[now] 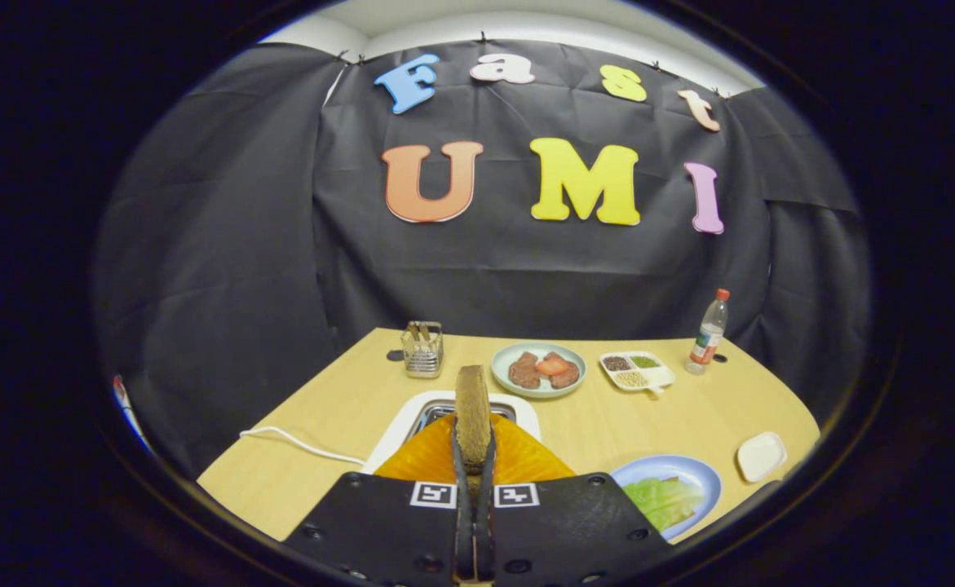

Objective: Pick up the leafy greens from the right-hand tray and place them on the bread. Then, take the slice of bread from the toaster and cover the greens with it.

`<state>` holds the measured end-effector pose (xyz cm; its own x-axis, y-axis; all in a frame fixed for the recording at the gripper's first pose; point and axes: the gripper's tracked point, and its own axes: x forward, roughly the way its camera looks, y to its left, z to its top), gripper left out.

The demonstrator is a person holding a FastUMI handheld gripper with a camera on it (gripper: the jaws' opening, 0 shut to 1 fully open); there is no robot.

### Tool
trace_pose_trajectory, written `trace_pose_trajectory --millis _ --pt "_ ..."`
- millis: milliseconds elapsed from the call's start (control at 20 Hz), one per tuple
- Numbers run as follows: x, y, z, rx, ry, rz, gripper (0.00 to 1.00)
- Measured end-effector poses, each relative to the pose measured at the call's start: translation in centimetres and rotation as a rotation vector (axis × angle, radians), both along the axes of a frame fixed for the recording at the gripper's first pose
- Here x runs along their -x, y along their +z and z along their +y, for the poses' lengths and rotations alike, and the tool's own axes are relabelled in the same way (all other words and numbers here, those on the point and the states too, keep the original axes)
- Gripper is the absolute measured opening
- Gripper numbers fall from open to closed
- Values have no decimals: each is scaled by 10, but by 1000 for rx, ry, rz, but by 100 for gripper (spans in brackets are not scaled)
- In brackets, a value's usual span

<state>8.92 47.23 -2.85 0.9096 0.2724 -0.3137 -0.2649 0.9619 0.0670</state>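
Note:
My gripper (474, 456) is shut on a brown slice of bread (472, 403), which stands upright and edge-on between the fingers. It is held just above the white toaster (526, 410), whose metal slot shows right behind it. To the right of the fingers sits a blue plate (701, 473) with pale leafy greens (663, 499) lying on it. Whether bread lies under the greens I cannot tell.
Beyond the toaster stand a wire holder (422, 349), a grey plate with meat and tomato (538, 369), a white divided tray of grains (636, 371) and a plastic bottle (709, 333). A small white dish (761, 456) sits near the table's right edge. A white cable (298, 443) runs left.

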Motion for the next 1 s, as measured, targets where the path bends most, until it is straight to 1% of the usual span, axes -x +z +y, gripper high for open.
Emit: trace_pose_trajectory --millis 300,500,650,750,900,1000 --pt "32 74 -10 -145 50 -125 2" --pt "46 98 -37 -191 54 -165 2" --pt "50 96 -71 -172 26 -176 2" --pt "49 89 -105 -142 -13 -194 2" --pt "46 67 -149 -131 -63 -193 2" --pt "43 52 -170 -123 -75 -189 2"
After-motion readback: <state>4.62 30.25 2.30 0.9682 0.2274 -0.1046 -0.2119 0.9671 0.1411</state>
